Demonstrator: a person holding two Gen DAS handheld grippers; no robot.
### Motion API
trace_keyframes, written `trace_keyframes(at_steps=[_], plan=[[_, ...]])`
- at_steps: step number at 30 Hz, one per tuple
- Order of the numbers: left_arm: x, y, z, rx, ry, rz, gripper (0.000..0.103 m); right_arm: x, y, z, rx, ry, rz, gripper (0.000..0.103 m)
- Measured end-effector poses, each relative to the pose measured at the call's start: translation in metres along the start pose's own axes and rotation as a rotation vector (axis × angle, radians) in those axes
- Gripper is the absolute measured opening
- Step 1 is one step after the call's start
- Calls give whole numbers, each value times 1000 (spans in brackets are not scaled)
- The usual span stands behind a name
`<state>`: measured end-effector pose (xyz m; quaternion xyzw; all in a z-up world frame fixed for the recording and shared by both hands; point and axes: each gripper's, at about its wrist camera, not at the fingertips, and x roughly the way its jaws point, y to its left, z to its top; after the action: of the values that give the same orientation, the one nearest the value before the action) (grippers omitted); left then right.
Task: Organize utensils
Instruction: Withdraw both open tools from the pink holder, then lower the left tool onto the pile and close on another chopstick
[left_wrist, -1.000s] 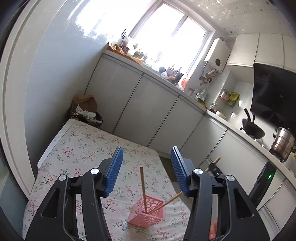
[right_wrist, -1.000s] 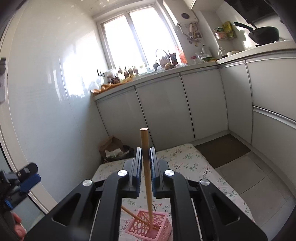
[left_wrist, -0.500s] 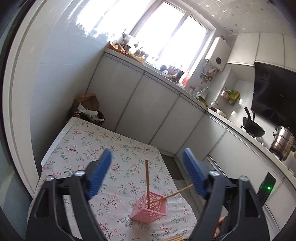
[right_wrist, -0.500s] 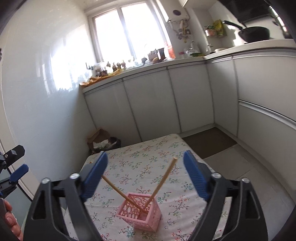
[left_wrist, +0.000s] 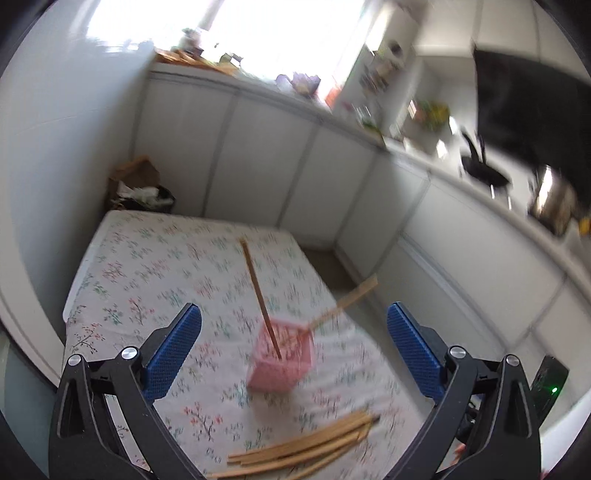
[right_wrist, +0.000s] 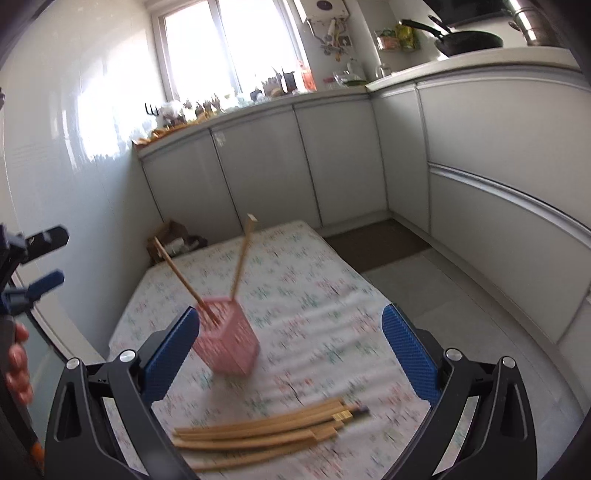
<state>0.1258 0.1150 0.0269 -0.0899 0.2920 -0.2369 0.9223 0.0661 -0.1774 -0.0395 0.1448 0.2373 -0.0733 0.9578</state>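
Left wrist view: left gripper has just been opening and its jaws now stand wide apart, nothing between the pads. Pink basket sits center-low in the frame on the floral tablecloth, w/ 2 chopsticks in it: 1 leaning up-left, 1 tilted toward the right. Loose pile of chopsticks lies along the bottom edge, just below the basket. Picture is blurred, so exact count in the pile is unclear.

Right wrist view: right gripper also just opened, jaws fully apart, empty. Basket is left of center, close by the left pad; the 2 sticks in it splay apart in a V. The pile lies bottom center, roughly crosswise to the jaws. The other gripper and a hand show at the left edge.

Next step looks like picking another stick from the pile. Best approach, imo: come down on 1 stick near an end where it's separated from the rest, pads straddling it squarely, close gently so neighbors don't get dragged.
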Motion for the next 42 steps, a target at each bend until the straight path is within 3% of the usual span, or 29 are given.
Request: trace_keyframes(at_steps=[5,11,13,16,18,20,22,25,33,42], plan=[[37,-37,-35,166,194,-54,96,-13,-46,-51,34,127,-77,96],[89,-91,-80,375,421,-93,96,-9,-94,-93,162,262,-102,96],[109,-108,-90,442,506,-78,96,-10,-97,-91,182,243,-59,96],[145,-126,-111,530,642,-84,91,-18,-95,-87,148,174,-65,96],[168,-130,-123,603,714,-31,86,-18,-95,-88,131,163,-76,97],[189,-130,-135,679,796,-9,62,-17,-99,-87,138,168,-69,96],[203,-127,-142,721,854,6,49,-17,-104,-86,157,169,-64,96],[214,-122,-144,776,883,19,43,-15,-112,-85,193,172,-55,96],[228,-116,-147,821,905,7,44,-8,-133,-84,321,211,-19,96],[220,-123,-147,843,917,-15,43,-4,-135,-86,351,230,-14,96]])
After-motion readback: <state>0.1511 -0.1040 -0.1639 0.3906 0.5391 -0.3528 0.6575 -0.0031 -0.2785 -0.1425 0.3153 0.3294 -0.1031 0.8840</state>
